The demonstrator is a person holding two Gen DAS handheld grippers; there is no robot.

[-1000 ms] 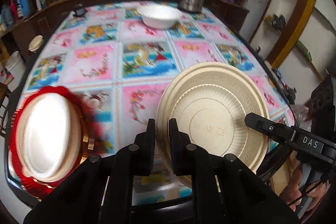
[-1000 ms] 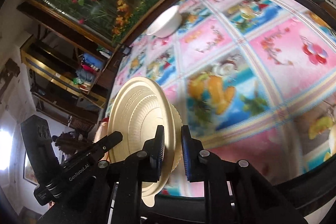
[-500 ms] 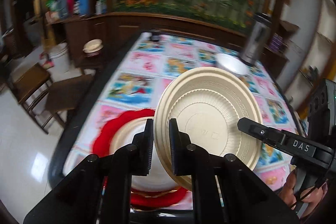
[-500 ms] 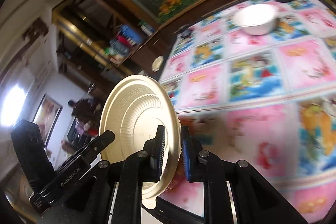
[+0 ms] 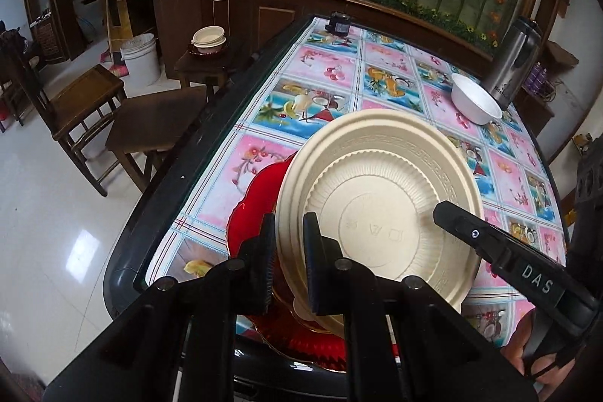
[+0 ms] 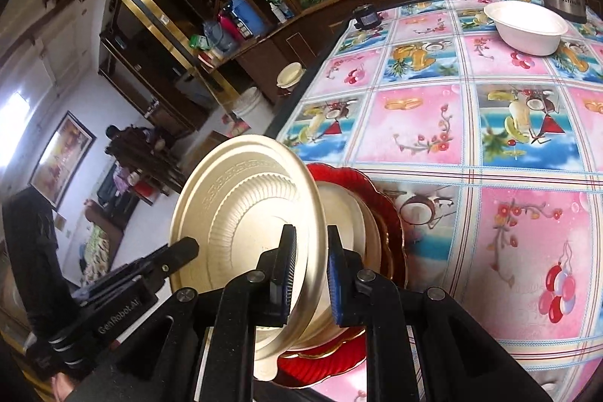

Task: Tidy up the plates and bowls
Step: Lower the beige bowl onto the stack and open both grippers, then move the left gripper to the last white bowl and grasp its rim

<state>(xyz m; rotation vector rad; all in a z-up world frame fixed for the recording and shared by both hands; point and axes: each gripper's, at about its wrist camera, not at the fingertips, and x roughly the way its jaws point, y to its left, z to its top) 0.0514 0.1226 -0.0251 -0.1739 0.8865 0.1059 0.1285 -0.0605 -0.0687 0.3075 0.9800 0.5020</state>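
Left wrist view: left gripper (image 5: 288,255) and right gripper (image 6: 309,274) both pinch the cream plate's (image 5: 380,210) rim, tilted above the red plate stack (image 5: 252,206). Uneven release could slide it off the table edge (image 5: 181,168).

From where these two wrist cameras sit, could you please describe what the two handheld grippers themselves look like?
Both are black plastic with round silver pivot bolts. The left gripper has black ribbed pads; seen from the right wrist, its body reads "GenRobot.AI". The right gripper has blue-edged ribbed pads; from the left wrist, its finger reads "DAS" in white, and thin black cords hang by the hand.
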